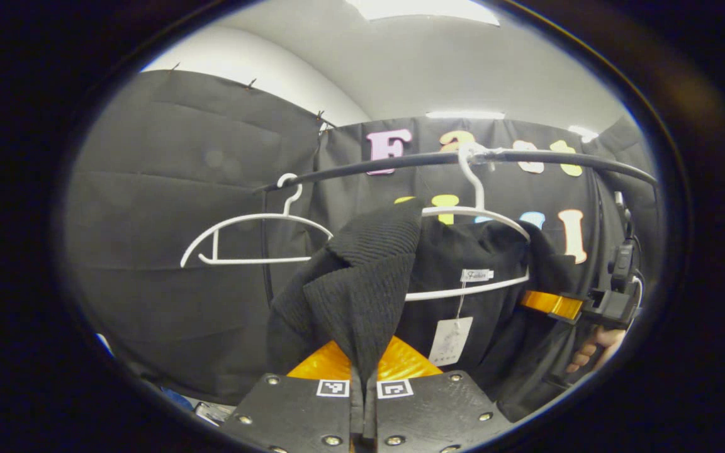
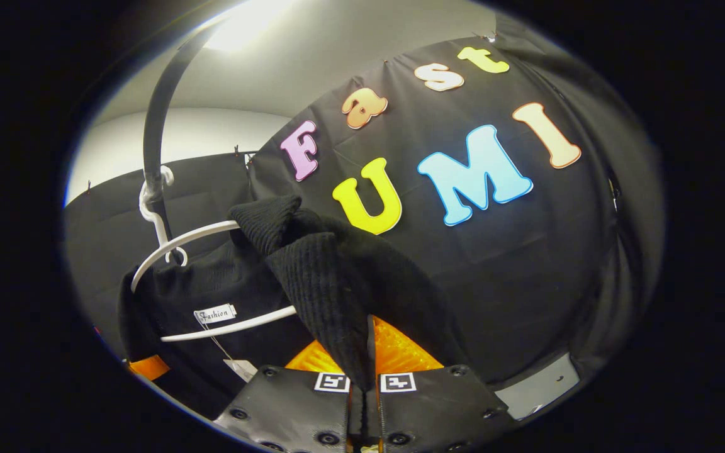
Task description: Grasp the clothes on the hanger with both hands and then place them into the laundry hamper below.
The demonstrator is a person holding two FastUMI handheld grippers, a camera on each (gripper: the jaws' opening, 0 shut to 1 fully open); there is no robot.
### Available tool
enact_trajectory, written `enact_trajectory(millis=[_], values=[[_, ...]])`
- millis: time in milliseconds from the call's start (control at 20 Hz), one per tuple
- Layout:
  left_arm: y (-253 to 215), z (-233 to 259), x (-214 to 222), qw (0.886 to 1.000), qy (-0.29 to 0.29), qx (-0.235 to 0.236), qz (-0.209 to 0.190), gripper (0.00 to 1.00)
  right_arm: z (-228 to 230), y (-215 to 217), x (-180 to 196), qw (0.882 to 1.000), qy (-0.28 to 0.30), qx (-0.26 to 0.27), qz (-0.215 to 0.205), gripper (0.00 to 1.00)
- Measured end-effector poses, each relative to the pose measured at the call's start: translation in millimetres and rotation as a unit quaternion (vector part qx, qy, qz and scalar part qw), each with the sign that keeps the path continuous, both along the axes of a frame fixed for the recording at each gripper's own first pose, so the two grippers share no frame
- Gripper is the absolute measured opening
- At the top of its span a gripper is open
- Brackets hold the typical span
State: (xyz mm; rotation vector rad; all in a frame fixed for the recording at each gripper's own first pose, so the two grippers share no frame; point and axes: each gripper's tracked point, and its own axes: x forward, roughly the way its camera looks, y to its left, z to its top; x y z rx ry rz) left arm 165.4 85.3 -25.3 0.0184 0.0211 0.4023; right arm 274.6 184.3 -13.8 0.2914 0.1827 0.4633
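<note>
A black knit garment (image 1: 362,283) hangs on a white hanger (image 1: 476,214) hooked over a dark rail (image 1: 400,165). My left gripper (image 1: 363,362) is shut on a fold of its shoulder, pulled up off the hanger's left end. In the left gripper view my right gripper (image 1: 561,306) shows at the garment's other side, held by a hand (image 1: 592,353). In the right gripper view my right gripper (image 2: 367,352) is shut on a ribbed fold of the same garment (image 2: 318,270), which is lifted past the white hanger (image 2: 211,283). A paper tag (image 1: 450,340) dangles from the neck label.
An empty white hanger (image 1: 249,242) hangs on the rail to the left of the garment. The rail (image 2: 158,119) curves up and overhead in the right gripper view. Black cloth walls (image 1: 174,207) close the booth behind and to the sides.
</note>
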Motion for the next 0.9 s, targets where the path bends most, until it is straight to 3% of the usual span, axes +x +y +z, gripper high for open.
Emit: enact_trajectory(millis=[200,550,900], values=[[4.7,8.4,-5.8,1.0,-0.001,0.015,-0.001,0.01,9.2,-10.9,2.0,1.0,0.005,0.012,-0.018,0.07],[29.7,29.0,-19.1,0.999,-0.036,-0.003,0.024,0.02,28.1,-38.7,18.0,0.998,-0.019,0.01,-0.053,0.07],[48.9,54.2,-29.2,0.997,-0.048,0.032,0.05,0.01,49.2,-53.2,35.7,0.995,-0.06,0.003,-0.08,0.07]])
